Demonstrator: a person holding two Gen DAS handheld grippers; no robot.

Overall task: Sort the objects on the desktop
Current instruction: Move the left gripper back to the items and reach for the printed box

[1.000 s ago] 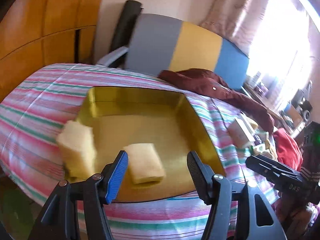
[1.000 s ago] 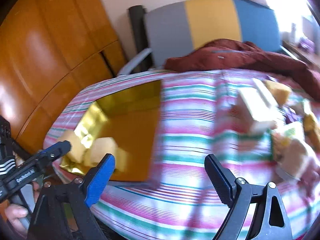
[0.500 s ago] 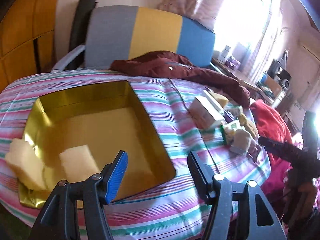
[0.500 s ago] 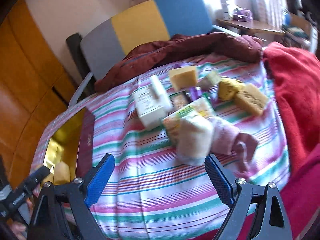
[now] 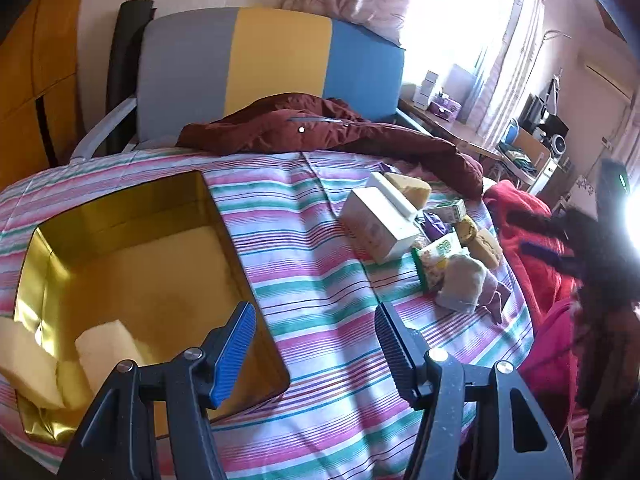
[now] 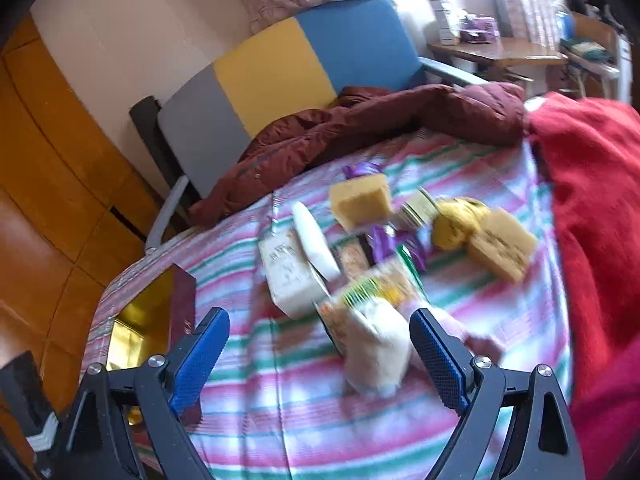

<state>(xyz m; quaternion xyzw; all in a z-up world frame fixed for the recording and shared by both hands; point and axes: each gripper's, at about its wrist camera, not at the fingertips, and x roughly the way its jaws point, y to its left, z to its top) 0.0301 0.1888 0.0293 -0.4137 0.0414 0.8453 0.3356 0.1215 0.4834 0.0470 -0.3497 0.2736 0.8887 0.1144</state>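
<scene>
The sorting looks only begun: the gold box (image 5: 120, 216) on the striped cloth (image 5: 320, 280) holds two pale sponges (image 5: 108, 346) at its near corner, one leaning over the rim, and most of its floor is bare. The larger share of the work is left, for a heap of things lies well apart from the box toward the red blanket (image 6: 592, 184): a white carton (image 5: 376, 224), a green snack packet (image 5: 434, 256), a pale grey pouch (image 5: 460, 282), purple wrappers, a yellow ball and several yellow-brown sponges (image 6: 362, 200). The left gripper (image 5: 316, 344) hangs over the cloth beside the box's edge, its fingers parted with nothing between them. The right gripper (image 6: 320, 356) faces the heap with fingers spread wide and empty; the pale pouch sits just ahead of them, so it is probably the next pick
</scene>
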